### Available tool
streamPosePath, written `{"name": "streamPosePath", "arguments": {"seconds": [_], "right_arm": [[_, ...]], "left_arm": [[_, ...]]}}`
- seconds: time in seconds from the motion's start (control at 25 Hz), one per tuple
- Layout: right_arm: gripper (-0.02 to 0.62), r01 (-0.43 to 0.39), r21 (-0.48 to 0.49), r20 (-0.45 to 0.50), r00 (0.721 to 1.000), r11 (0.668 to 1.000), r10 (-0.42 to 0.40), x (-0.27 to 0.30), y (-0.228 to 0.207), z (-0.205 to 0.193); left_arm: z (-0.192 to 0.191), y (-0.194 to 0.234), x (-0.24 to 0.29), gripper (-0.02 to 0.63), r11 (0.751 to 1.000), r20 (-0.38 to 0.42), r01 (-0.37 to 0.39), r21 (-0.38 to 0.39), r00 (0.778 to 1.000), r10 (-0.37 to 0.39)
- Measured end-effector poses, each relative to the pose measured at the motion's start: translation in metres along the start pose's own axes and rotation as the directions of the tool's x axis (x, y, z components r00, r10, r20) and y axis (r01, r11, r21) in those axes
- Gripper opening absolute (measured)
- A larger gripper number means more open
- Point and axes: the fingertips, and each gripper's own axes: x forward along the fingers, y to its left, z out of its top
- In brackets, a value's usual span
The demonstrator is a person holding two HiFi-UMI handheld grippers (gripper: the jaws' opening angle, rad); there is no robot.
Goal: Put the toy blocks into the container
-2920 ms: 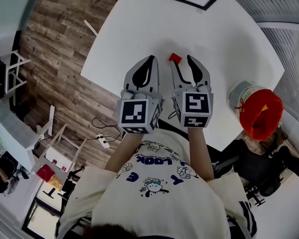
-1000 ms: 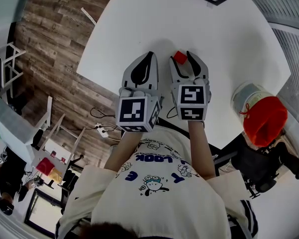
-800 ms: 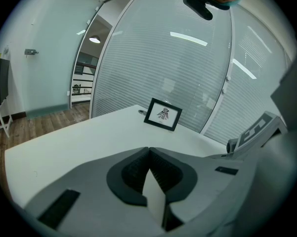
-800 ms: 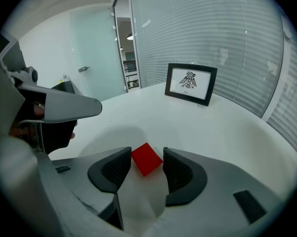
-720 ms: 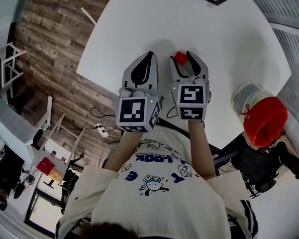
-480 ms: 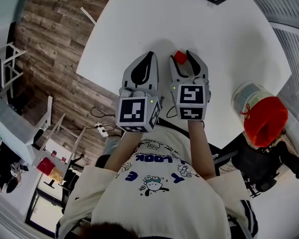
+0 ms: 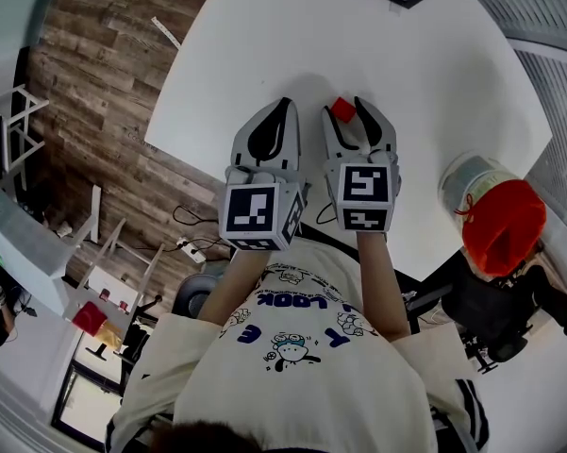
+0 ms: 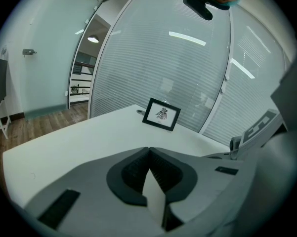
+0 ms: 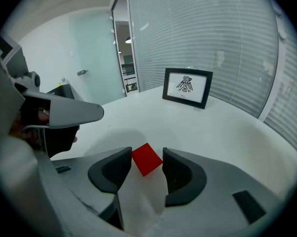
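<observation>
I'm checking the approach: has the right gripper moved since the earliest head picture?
Yes. The right gripper has come forward over the table toward the red block. The block lay at its left jaw's tip before and now sits between the open jaws.

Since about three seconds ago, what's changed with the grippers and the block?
The right gripper moved forward around the red block, which now sits between its open jaws, ungripped. The left gripper stayed shut and in place; the container has not moved.
</observation>
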Motion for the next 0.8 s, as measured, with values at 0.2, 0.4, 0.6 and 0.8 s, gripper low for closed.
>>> {"name": "streamPosePath", "arguments": {"seconds": [0.2,0.4,0.6,0.8], "right_arm": [[0.196,0.012,0.013,0.025,1.000,1.000,-0.012,-0.007,-0.004,0.006],[0.196,0.022,0.026,0.051,0.998,0.999,-0.024,-0.018,-0.008,0.013],[0.196,0.044,0.044,0.080,0.996,0.998,-0.047,-0.033,-0.016,0.019],[0.196,0.075,0.072,0.121,0.989,0.995,-0.084,-0.049,-0.027,0.027]], "left_arm": [[0.004,-0.006,0.001,0.031,1.000,0.006,0.016,0.013,1.000,-0.016],[0.010,-0.017,0.002,0.031,0.999,0.014,0.041,0.033,0.999,-0.041],[0.016,-0.035,0.003,0.031,0.995,0.021,0.078,0.060,0.997,-0.079],[0.024,-0.054,0.004,0.031,0.988,0.030,0.120,0.096,0.992,-0.124]]}}
